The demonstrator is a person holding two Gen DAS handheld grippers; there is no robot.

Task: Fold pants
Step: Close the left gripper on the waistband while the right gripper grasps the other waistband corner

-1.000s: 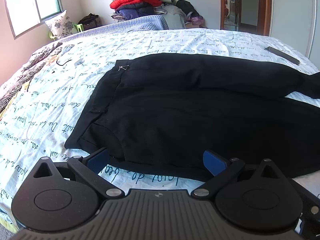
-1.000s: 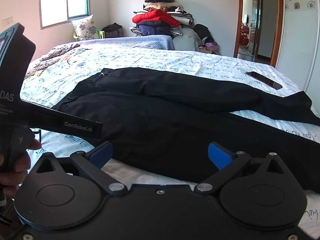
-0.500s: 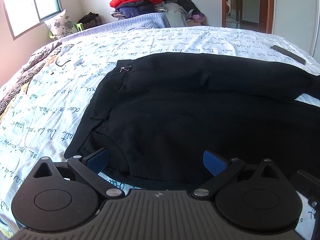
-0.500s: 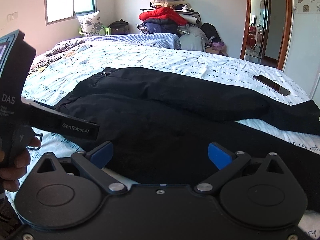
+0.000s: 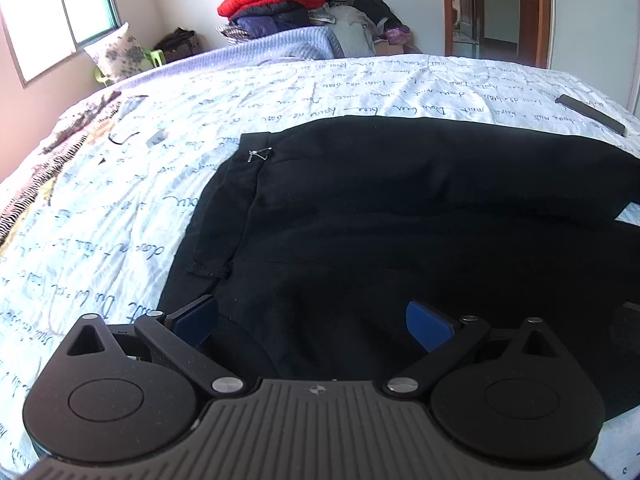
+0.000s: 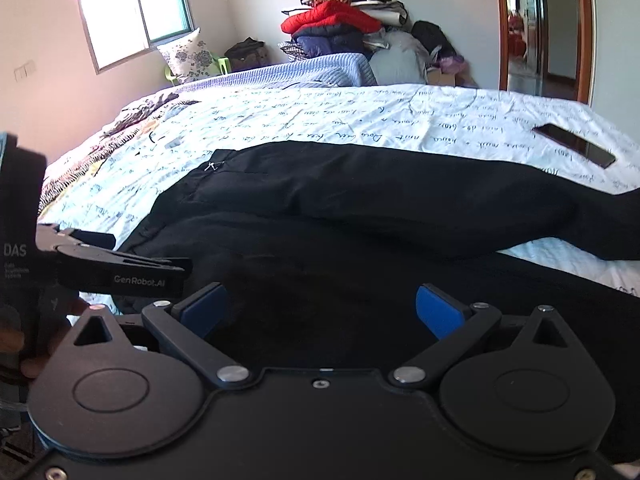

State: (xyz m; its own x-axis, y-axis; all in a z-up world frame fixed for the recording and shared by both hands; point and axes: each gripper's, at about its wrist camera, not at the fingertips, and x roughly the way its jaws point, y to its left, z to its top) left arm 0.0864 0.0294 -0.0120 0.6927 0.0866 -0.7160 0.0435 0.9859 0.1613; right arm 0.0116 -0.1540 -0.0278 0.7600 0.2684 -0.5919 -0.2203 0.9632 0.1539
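Black pants point(image 5: 380, 208) lie spread on the bed, waistband to the left, legs running right; they also show in the right wrist view point(image 6: 380, 208). A small metal clasp point(image 5: 258, 154) sits at the waistband's far corner. My left gripper point(image 5: 312, 320) is open and empty, low over the near waist corner of the pants. My right gripper point(image 6: 320, 308) is open and empty, over the near pant leg, to the right of the left one. The left gripper's body point(image 6: 120, 268) shows at the left of the right wrist view.
The bed has a white sheet with script print point(image 5: 120, 208). A dark phone point(image 6: 574, 145) lies on the sheet at the far right. A pile of clothes point(image 6: 340, 28) and a pillow point(image 6: 188, 56) stand beyond the bed. A doorway point(image 6: 540, 28) is at the back right.
Both grippers have moved forward and lower over the pants; the near hem edge and the sheet strip in front of them have dropped out of view. Jaws stay open.
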